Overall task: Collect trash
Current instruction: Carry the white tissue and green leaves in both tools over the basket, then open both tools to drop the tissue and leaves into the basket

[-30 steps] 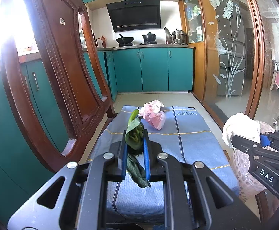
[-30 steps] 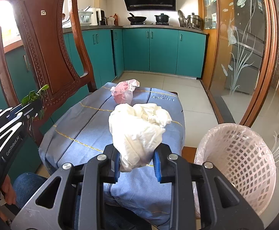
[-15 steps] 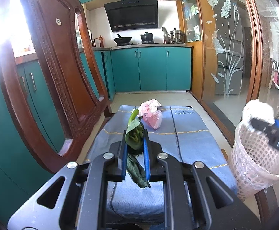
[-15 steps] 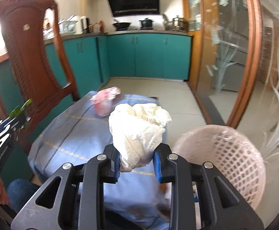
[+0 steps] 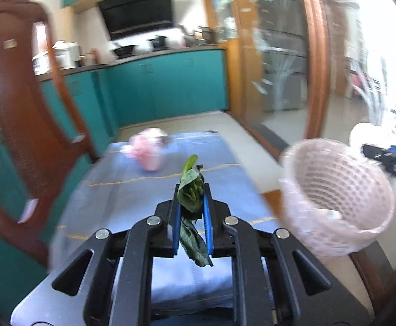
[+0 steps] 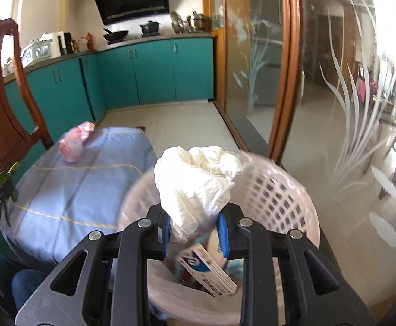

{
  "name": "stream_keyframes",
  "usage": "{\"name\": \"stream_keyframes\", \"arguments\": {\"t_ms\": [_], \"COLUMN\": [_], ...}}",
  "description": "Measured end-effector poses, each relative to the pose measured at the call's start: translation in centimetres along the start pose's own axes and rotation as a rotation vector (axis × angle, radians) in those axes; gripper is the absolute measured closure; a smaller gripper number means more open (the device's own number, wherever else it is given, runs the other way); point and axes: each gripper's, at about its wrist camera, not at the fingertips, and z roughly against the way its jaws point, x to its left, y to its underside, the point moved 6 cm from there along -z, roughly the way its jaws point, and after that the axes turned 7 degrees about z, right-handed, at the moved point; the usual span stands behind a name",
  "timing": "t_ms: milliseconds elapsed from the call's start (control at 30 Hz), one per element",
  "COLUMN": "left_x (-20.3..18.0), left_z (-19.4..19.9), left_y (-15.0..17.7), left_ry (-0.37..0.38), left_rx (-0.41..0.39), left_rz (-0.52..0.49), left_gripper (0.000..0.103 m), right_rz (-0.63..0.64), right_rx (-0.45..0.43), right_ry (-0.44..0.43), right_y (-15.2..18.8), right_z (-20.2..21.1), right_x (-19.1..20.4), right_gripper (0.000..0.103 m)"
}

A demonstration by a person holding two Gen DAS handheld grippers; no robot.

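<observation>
My left gripper is shut on a wilted green leaf above the blue-clothed table. My right gripper is shut on a crumpled white paper wad and holds it over the mouth of the pink lattice waste basket. The basket stands right of the table and holds a blue-and-white carton and other scraps. A pink plastic bag lies at the table's far end and also shows in the right wrist view. The right gripper shows in the left wrist view beyond the basket.
A carved wooden chair stands left of the table. Teal kitchen cabinets line the back. An etched glass sliding door with a wooden frame stands to the right. A person's knee is at the lower left.
The right gripper has swung right with the white wad, from above the table to over the basket. The left gripper has turned right with the leaf, bringing the basket into its view.
</observation>
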Motion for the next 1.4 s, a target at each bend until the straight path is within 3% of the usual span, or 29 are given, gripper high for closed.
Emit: {"name": "stream_keyframes", "arguments": {"t_ms": [133,200,333,467,700,933,1133,1200,1267,1400], "left_x": [-5.6,-8.5,-12.3,-14.8,-18.0,-17.6,-15.6,-14.7,-13.8,-11.3], "left_z": [-1.0,-1.5,-2.8,-4.7,-6.8,-7.6,-7.6,-7.6,-7.7,-8.4], "left_y": [-1.1,-1.7,-1.4,-0.9,-1.2,-1.7,-2.6,-2.9,-3.1,-3.2], "left_ry": [0.123,0.255,0.425,0.479,0.491,0.470,0.427,0.405,0.379,0.316], "left_rx": [-0.005,0.021,0.083,0.136,0.174,0.180,0.157,0.147,0.139,0.133], "left_rz": [-0.063,-0.054,-0.046,-0.049,-0.103,-0.080,-0.041,-0.031,-0.027,-0.038], "left_gripper": [0.088,0.088,0.088,0.088,0.087,0.048,0.042,0.040,0.038,0.037], "right_rz": [-0.040,-0.059,-0.087,-0.098,-0.118,-0.115,-0.104,-0.094,-0.095,-0.093], "right_rx": [0.022,0.025,0.023,0.031,0.056,0.055,0.064,0.069,0.069,0.053], "right_ry": [0.032,0.049,0.074,0.093,0.097,0.088,0.076,0.078,0.082,0.066], "right_y": [1.1,1.3,1.6,2.2,3.0,2.6,2.6,2.5,2.4,1.5], "right_z": [-0.5,-0.3,0.3,0.4,-0.2,-0.6,-1.0,-1.1,-1.2,-1.5], "right_x": [-2.6,-3.9,-6.2,-7.5,-8.7,-8.4,-7.7,-7.2,-6.9,-5.9], "right_gripper": [0.075,0.075,0.075,0.075,0.075,0.074,0.071,0.063,0.038,0.033]}}
